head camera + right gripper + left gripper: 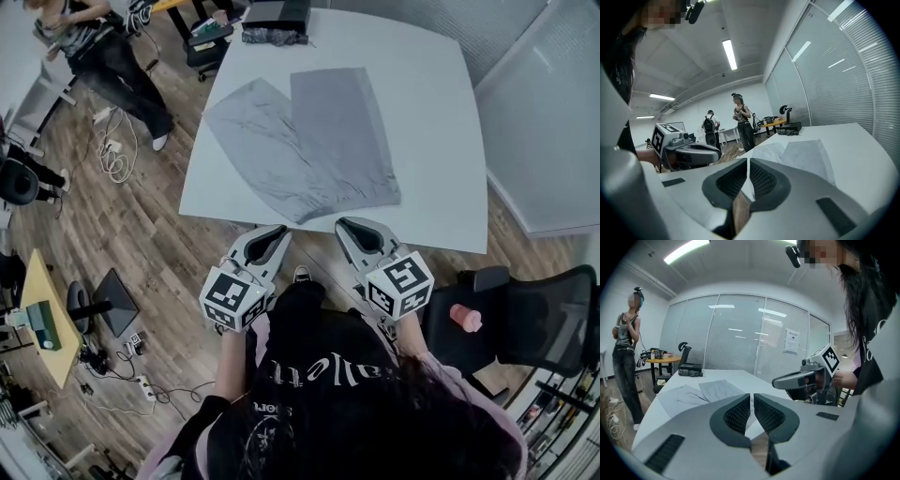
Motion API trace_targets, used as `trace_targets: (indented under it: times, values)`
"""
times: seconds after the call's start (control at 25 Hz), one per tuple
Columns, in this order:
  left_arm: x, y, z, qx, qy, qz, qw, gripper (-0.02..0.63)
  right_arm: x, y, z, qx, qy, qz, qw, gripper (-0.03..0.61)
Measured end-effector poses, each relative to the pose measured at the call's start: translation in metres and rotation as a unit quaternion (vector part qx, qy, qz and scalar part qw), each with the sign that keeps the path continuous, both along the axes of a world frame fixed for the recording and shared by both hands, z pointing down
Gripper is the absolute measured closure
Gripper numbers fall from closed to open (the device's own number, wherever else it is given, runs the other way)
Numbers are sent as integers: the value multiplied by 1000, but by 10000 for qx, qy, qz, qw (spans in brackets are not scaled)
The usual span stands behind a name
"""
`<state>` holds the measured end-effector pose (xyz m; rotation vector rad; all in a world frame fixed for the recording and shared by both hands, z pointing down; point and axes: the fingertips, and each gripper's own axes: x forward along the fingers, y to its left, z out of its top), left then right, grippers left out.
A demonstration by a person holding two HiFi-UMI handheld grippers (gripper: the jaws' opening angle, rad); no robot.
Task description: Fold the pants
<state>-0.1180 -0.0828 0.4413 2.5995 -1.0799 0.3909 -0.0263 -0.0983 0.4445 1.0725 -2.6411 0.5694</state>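
Your left gripper [278,232] and right gripper [347,226] are both clenched with nothing between the jaws. You hold them side by side, just short of the near edge of the white table [431,122]. The grey pants [314,141] lie flat on it, waistband toward you, legs splayed apart.

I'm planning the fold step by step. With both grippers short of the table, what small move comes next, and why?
Probably reach both forward and open the jaws. The left gripper and right gripper are shut and empty, short of the near edge of the table, while the pants lie flat and unfolded, waist nearest them.
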Motion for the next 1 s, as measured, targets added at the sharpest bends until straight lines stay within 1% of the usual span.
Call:
trace_targets:
  times: [0.24,0.36,0.48,0.72,0.88,1.0]
  values:
    - [-24,-18,20,-213,-35,196,9996,571,-24,-21,6,-74,102,120,9998,548]
    - [-26,-24,30,-310,-19,340,9989,571,-28,-25,11,-146,167,201,9996,548]
    - [-27,-29,41,-444,21,392,9982,571,-26,-28,18,-239,266,279,9990,546]
    - [-22,-28,73,-905,7,415,9950,571,-8,-34,28,-398,337,515,9973,546]
    - [-17,-25,104,-1353,-222,437,9896,569,13,-42,40,-561,243,723,9955,546]
    - [-11,-22,126,-1654,-360,380,9848,569,34,-50,55,-722,260,873,9932,546]
